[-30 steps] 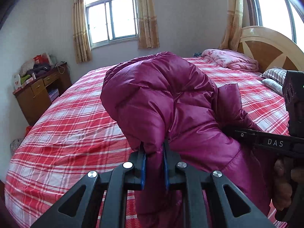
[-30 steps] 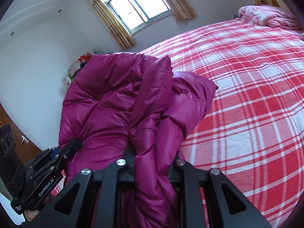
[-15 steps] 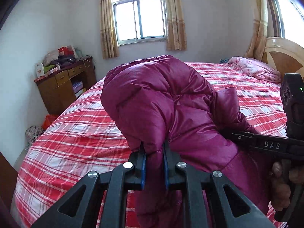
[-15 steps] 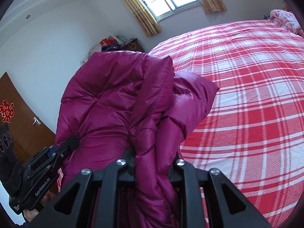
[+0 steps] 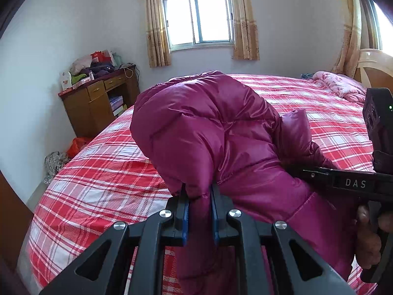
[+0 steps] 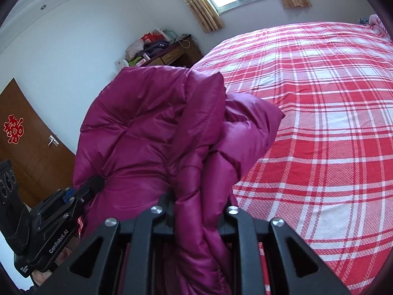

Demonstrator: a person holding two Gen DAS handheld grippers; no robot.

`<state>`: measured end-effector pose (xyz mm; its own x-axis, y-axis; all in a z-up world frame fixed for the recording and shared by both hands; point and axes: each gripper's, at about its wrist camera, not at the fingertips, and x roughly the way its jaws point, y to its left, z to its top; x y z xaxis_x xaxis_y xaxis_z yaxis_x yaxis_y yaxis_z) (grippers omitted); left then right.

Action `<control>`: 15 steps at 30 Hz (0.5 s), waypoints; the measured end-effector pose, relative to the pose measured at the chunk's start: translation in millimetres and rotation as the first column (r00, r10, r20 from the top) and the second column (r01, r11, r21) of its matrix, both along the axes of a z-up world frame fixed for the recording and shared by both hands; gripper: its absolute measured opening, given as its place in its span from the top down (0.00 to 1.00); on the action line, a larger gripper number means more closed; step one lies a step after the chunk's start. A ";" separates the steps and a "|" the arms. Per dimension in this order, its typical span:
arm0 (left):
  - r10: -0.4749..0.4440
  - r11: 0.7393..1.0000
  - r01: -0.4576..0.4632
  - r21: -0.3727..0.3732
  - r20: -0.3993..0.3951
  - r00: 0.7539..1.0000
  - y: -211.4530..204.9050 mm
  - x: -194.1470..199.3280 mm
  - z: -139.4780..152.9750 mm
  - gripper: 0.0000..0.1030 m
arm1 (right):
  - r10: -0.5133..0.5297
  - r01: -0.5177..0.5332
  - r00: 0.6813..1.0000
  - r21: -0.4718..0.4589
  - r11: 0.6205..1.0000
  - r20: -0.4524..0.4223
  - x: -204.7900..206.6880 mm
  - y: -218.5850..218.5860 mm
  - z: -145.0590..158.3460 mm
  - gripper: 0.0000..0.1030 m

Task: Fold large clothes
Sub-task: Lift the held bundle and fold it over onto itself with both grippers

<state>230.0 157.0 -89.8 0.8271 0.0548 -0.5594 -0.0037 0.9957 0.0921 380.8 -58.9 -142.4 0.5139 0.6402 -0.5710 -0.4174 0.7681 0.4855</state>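
A home bedroom: a wide bed under a red plaid sheet fills the frame, a curtained window at top centre, a cluttered wooden dresser at left.
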 end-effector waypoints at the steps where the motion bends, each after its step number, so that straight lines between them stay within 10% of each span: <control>1: 0.003 1.000 -0.003 0.000 -0.002 1.000 3.5 -0.9 -1.4 0.86 | 0.003 -0.003 1.000 -0.002 1.000 -0.002 -0.4 1.8 0.6 0.79; 15: 0.061 0.998 -0.061 0.002 -0.083 0.995 29.9 14.8 -45.1 0.72 | 0.019 -0.022 0.998 -0.056 0.998 -0.053 22.4 23.2 -28.6 0.79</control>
